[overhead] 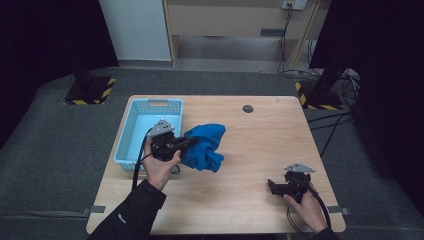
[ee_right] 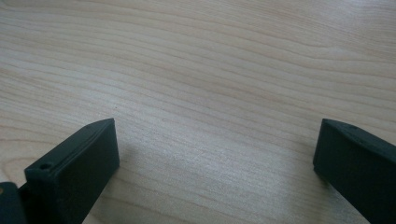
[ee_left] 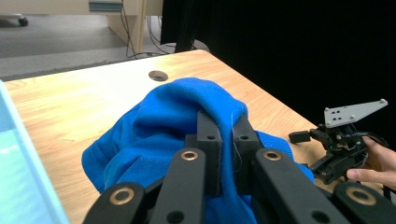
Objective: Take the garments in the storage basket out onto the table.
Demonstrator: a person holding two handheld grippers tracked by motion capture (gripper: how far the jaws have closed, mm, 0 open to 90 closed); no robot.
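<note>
Pinching crumpled blue fleece cloth [ee_left: 163, 135] with left gripper [ee_left: 223, 126], jaws clamped on fold, beside light-blue plastic basket [overhead: 131, 131] at wooden table's [overhead: 260, 150] left edge, likely for lifting; right gripper [overhead: 272, 185] resting near right edge, jaws wide apart, empty.

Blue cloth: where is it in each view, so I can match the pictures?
High view: blue cloth left of centre, beside the basket, pinched by the left hand-held gripper.
Left gripper view: centre, between the jaws.
Right gripper view: bare tabletop.
Shared landmark: the wooden tabletop.
</note>
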